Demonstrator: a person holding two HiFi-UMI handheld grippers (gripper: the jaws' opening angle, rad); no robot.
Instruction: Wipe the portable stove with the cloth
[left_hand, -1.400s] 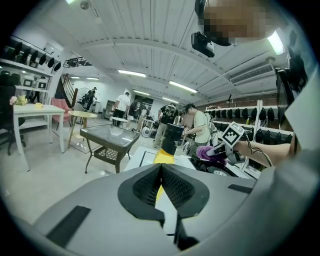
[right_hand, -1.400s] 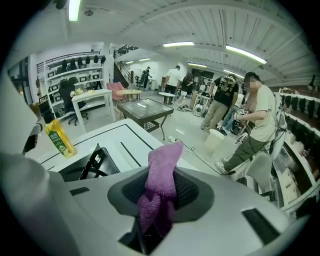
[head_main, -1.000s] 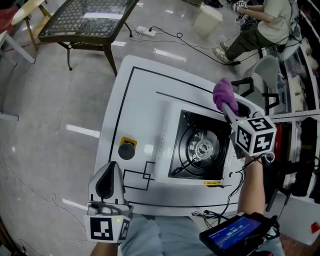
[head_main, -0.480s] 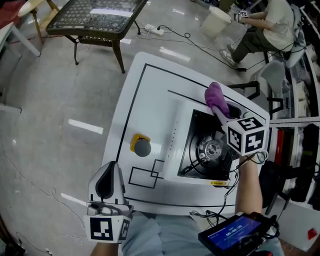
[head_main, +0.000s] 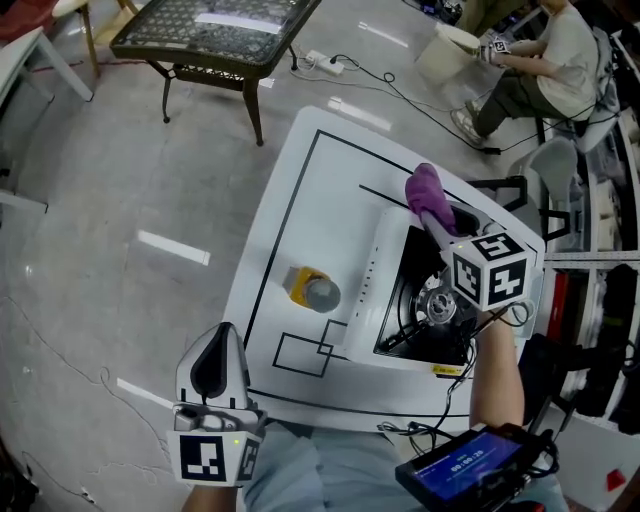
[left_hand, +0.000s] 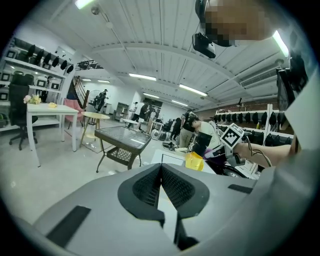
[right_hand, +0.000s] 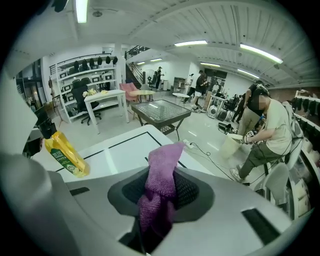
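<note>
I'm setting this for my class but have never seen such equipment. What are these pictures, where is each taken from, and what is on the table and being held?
There is no robot arm: a person holds a two-jaw gripper in each hand. The picture from above comes from a camera on the person's head, looking down. The other two come from cameras riding on each gripper, looking along its jaws. On the white table sit a portable stove and a yellow bottle. The right gripper is shut on a purple cloth, by the stove's far edge. The left gripper is shut and empty, held near the person's body.
</note>
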